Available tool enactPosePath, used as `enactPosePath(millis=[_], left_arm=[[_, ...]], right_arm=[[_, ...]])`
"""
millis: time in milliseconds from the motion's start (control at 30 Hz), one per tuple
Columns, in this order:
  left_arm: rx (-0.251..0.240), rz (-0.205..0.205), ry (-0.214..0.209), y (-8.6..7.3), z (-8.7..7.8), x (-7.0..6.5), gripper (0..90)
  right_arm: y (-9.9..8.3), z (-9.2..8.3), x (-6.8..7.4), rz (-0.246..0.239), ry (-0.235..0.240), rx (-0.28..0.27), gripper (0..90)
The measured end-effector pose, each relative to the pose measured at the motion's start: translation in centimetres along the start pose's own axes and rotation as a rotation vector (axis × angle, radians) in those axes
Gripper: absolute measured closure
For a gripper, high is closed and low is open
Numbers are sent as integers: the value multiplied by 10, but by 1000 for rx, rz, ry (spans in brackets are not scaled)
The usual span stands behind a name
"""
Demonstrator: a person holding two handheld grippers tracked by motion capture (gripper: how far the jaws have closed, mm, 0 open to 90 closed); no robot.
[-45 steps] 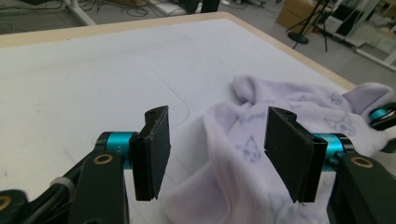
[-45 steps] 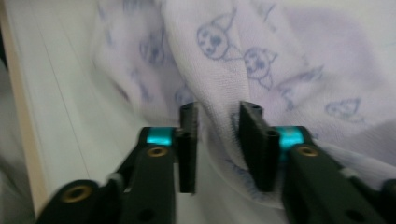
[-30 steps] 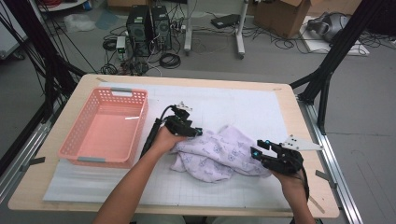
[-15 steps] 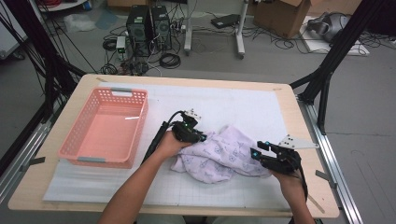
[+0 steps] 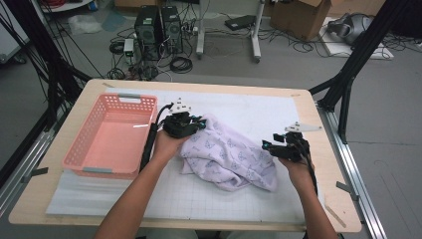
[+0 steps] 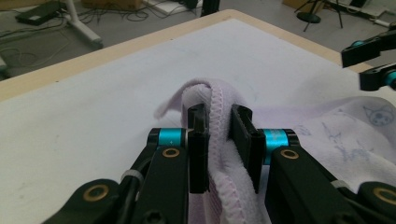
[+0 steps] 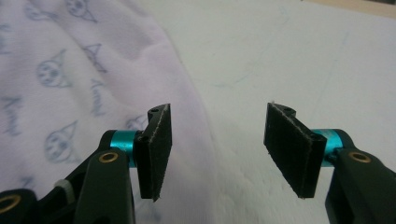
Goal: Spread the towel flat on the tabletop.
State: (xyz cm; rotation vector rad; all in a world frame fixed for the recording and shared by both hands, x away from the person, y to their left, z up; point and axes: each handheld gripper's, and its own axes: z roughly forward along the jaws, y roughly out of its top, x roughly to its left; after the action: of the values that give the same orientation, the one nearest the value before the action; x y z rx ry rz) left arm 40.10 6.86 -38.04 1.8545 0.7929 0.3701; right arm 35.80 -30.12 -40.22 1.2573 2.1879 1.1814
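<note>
While the left gripper (image 5: 199,122) sits near table centre, its jaws are pinched tight on a stitched hem of the cloth (image 5: 226,155); in left gripper view (image 6: 218,130) the pink-stitched edge runs up betw. both pads and folds over at 12 o'clock. Cloth = pale lilac towel w/ small printed cat faces, crumpled in a heap on the white gridded mat (image 5: 259,112), approx. mid-table, spreading from the left gripper toward 4 o'clock.

Right gripper (image 5: 271,146) is at the cloth's 3 o'clock edge, jaws wide apart, holding nothing. Right gripper view (image 7: 217,144): left pad hangs over the towel's border, right pad over bare mat; can't tell if either pad touches the surface. Cloth (image 7: 84,74) fills the 9–11 o'clock part of that view.

Pink basket (image 5: 79,149) stands at 9 o'clock of the cloth, on the mat's left side, apart from the towel; left forearm runs alongside its right wall. Grey plate sits on top of each gripper. Table (image 5: 318,164) edge is light wood. Floor beyond at 12 o'clock: cables, computer towers (image 5: 159,25), cardboard box (image 5: 298,12).
</note>
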Motion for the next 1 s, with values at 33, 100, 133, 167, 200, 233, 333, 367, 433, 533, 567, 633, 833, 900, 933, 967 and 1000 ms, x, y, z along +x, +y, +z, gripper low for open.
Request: enactPosePath(millis=[33, 100, 133, 167, 200, 233, 333, 367, 433, 533, 567, 633, 833, 900, 933, 967, 1000], left_arm=[[5, -4, 7, 0, 0, 0, 773], [30, -1, 18, -2, 2, 1, 774], [41, 0, 27, -3, 3, 2, 774], [50, -3, 29, -3, 3, 3, 774], [53, -10, 30, -4, 4, 4, 774], [51, -16, 32, -4, 4, 5, 774], [58, -25, 55, -5, 5, 9, 774], [64, -24, 67, -6, 5, 11, 774], [59, -41, 86, -7, 6, 15, 773], [62, -70, 103, -9, 8, 19, 723], [61, -71, 106, -10, 9, 19, 703], [55, -85, 119, -10, 9, 20, 647], [83, -132, 119, -11, 7, 23, 448], [96, -132, 110, -12, 7, 25, 443], [95, -136, 104, -13, 8, 27, 438], [101, -141, 100, -14, 8, 27, 438], [110, -150, 94, -15, 10, 28, 435]], right_arm=[[4, 8, 0, -2, 3, 19, 415], [10, 25, 2, -21, 1, 67, 424], [12, 34, 2, -23, 13, 93, 431], [14, 43, 3, -26, 23, 120, 438], [14, 52, 4, -32, 36, 145, 439], [15, 60, 6, -40, 54, 171, 443], [17, 80, 13, -104, 84, 245, 523], [18, 82, 16, -142, 72, 258, 605], [26, 82, 14, -200, 93, 261, 843], [43, 76, 3, -182, 10, 190, 865], [49, 74, -2, -168, -12, 161, 868], [60, 73, -11, -147, -52, 120, 873], [83, 61, -34, -65, -341, -57, 871], [81, 56, -39, -1, -425, -93, 855], [79, 56, -42, 17, -419, -82, 824], [76, 57, -43, 13, -401, -57, 750], [74, 56, -43, 2, -395, -55, 698]])
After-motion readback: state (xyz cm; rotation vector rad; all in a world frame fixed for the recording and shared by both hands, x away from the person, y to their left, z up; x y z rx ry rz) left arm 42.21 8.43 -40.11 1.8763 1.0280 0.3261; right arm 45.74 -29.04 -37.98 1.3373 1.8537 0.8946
